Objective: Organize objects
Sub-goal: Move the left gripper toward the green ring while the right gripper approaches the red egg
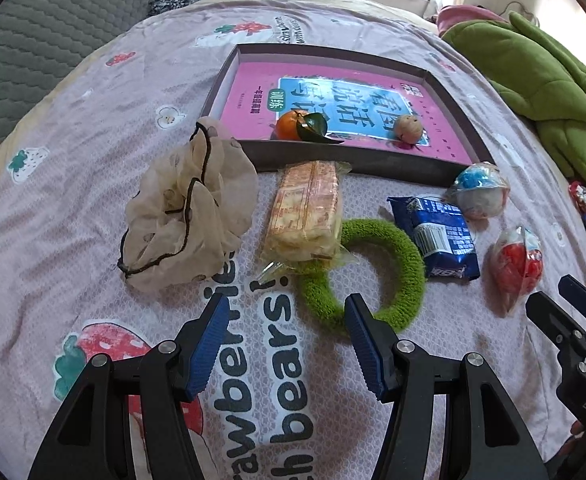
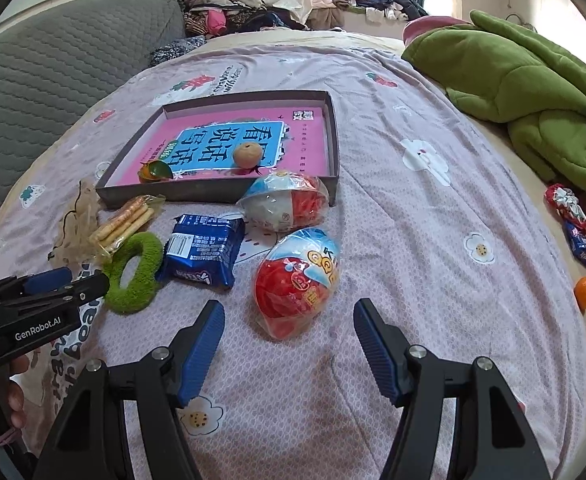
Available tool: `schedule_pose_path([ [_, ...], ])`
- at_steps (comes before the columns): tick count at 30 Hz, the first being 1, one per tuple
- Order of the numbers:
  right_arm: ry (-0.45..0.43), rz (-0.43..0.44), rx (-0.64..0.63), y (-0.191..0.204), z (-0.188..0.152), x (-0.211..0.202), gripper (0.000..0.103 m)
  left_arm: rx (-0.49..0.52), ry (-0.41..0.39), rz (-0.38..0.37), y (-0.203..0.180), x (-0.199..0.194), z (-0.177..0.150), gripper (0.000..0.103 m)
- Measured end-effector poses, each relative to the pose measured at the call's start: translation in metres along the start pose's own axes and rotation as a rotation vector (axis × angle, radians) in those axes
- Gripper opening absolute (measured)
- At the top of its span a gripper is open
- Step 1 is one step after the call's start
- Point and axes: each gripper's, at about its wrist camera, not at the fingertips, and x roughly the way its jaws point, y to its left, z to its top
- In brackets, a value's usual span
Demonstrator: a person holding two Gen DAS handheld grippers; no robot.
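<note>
Your left claw point(image 1: 287, 312) hangs released over the pink strawberry-print bedsheet point(image 1: 73, 200), its blue-padded jaws spread with nothing between them; the fuzzy green knitted ring point(image 1: 409, 264) lies just ahead, one fingertip overlapping its near edge in the left wrist view, though you cannot tell whether it touches. Your right claw point(image 2: 289, 318) is released too, jaws wide apart, and the red-and-blue egg-shaped toy in clear wrap point(image 2: 297, 280) lies on the sheet just ahead of them, untouched.

The shallow grey cardboard box point(image 1: 357, 160) sits further up the bed, a pink book with a blue title panel point(image 1: 253, 92) flat inside it. On that book rest an orange tangerine with a green leaf point(image 1: 289, 126) and a pale brownish round fruit point(image 1: 409, 128), well apart from each other.

In front of the box you have a row on the sheet: a crumpled beige mesh bag with dark trim point(image 1: 189, 208), a clear packet of yellow wafer biscuits point(image 1: 305, 212) whose near end overlaps the green ring, a blue foil snack packet point(image 1: 441, 232) and a second wrapped egg, blue and white point(image 1: 479, 192), just beside the box's corner.

A green quilted garment point(image 2: 533, 92) is heaped at the right edge of the bed.
</note>
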Motion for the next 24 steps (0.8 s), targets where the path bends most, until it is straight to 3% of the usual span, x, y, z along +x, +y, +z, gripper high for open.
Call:
schedule_pose_path([
  [24, 0.032, -0.028, 0.039, -0.002, 0.010, 0.043, 0.067, -0.036, 0.037, 0.015, -0.003, 0.034, 0.009, 0.062],
])
